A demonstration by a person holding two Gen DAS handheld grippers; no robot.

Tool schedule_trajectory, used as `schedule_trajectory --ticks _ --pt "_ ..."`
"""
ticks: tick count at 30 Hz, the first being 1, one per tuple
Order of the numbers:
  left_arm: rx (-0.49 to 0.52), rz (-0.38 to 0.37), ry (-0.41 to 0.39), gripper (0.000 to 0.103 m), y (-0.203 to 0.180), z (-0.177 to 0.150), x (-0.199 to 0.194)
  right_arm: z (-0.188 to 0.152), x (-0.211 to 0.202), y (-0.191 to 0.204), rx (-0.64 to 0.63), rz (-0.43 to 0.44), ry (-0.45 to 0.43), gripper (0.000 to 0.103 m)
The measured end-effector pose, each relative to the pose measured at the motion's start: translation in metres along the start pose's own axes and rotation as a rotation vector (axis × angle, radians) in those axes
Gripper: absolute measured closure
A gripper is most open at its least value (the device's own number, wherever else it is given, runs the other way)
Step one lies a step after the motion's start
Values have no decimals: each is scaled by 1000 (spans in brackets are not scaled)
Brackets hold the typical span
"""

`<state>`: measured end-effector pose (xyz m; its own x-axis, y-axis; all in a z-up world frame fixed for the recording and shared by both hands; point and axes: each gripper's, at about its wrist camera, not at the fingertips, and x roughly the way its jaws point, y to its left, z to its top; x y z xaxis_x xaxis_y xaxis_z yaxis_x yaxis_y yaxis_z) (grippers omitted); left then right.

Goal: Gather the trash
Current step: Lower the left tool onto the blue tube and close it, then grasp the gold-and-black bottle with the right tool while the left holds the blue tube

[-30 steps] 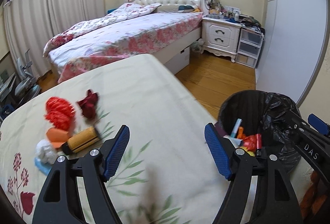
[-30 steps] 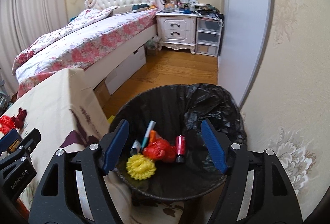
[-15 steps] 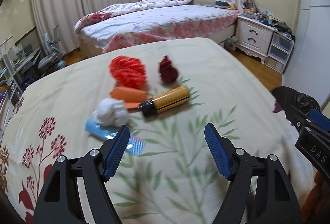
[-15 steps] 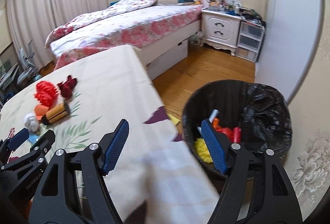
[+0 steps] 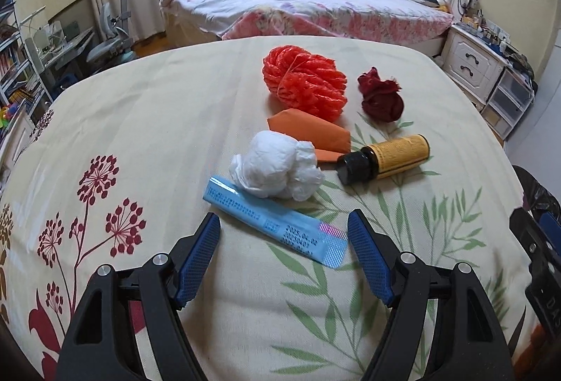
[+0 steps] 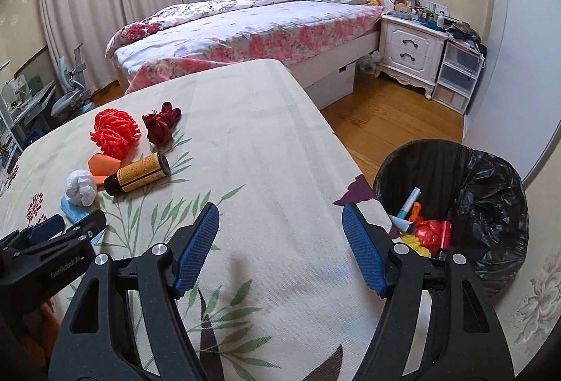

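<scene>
Trash lies clustered on a table draped in a cream floral tablecloth (image 5: pixel 147 121). In the left wrist view, the left gripper (image 5: pixel 283 249) hangs with its jaws spread wide and holding nothing, its blue pads just short of a light blue flat packet (image 5: pixel 277 219) that slants between them at about 12 o'clock. Touching the packet's far end is a crumpled white tissue ball (image 5: pixel 277 169). Beyond it, toward 12 o'clock, sits a folded orange paper (image 5: pixel 308 132), and farther on a bright red-orange mesh pom (image 5: pixel 305 84). At about 1 o'clock a yellow-labelled bottle with a black cap (image 5: pixel 384 159) lies on its side, cap touching the orange paper, and past it rests a dark red crumpled wad (image 5: pixel 380 99). In the right wrist view, the right gripper (image 6: pixel 280 246) is likewise wide open and empty above a bare stretch of cloth near the table's edge, with the cluster well apart at 10 o'clock. A bin lined with a black bag (image 6: pixel 491 184) stands on the floor beside the table at about 3 o'clock, holding a yellow pom (image 6: pixel 417 245), red scraps and a pen-like tube (image 6: pixel 408 202).
</scene>
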<state>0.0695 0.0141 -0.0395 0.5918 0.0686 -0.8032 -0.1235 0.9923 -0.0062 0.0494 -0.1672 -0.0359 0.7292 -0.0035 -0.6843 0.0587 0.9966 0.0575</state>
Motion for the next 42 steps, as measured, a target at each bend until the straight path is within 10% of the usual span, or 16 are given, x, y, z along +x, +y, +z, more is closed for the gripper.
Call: schedule_trajectory --ticks 28,42 --pt "-3 16 10 31 48 -20 -16 -6 0 8 -15 24 12 31" --pt "76 -7 -38 80 48 -15 -14 -8 1 32 -65 36 24 31"
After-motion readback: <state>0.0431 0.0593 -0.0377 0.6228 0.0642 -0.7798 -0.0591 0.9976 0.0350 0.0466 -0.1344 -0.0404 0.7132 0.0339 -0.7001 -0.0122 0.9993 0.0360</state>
